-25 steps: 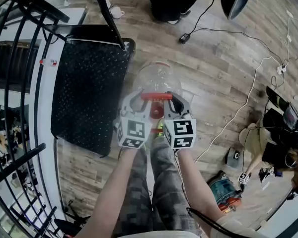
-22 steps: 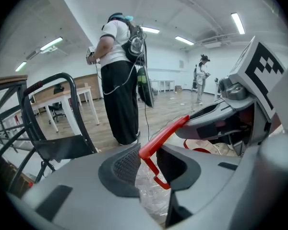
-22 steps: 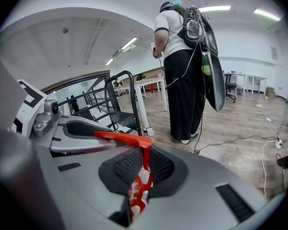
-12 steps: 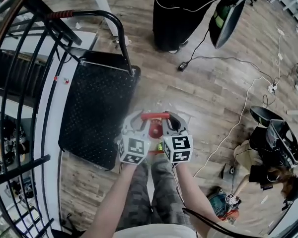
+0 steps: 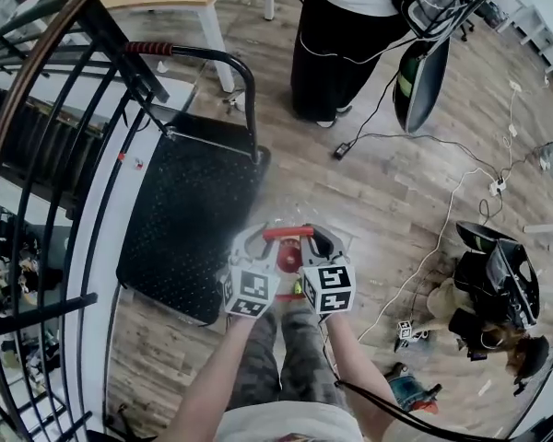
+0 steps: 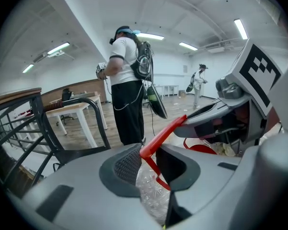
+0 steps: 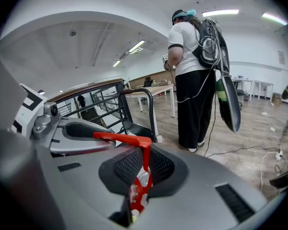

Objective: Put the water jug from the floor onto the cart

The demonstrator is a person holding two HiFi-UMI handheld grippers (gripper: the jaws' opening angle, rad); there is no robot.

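Right gripper [image 7: 144, 169]: my fingers are clenched on the red handle [image 7: 122, 139] of the water jug [image 5: 288, 258]. The handle's upright strap is pinched between the mesh pads, with the red cap directly below.

Left gripper [image 6: 146, 164]: my fingers are closing, with the other bent end of the same handle between them. It touches the pads, and the clear ribbed body of the jug shows through the gap beneath.

Both grippers sit side by side, nearly touching, with the handle bridging them.

Position of the jug: it hangs under the handle just beside the long edge of the cart [image 5: 184, 219], off the black deck and on the side away from the railing [image 5: 37, 155]. I cannot tell whether its base is clear of the floor [image 5: 396, 182].

Beyond the cart's push-bar end a person [image 5: 341, 44] in dark trousers stands on the floor. Cables [image 5: 461, 182] trail across the boards well apart from the cart.
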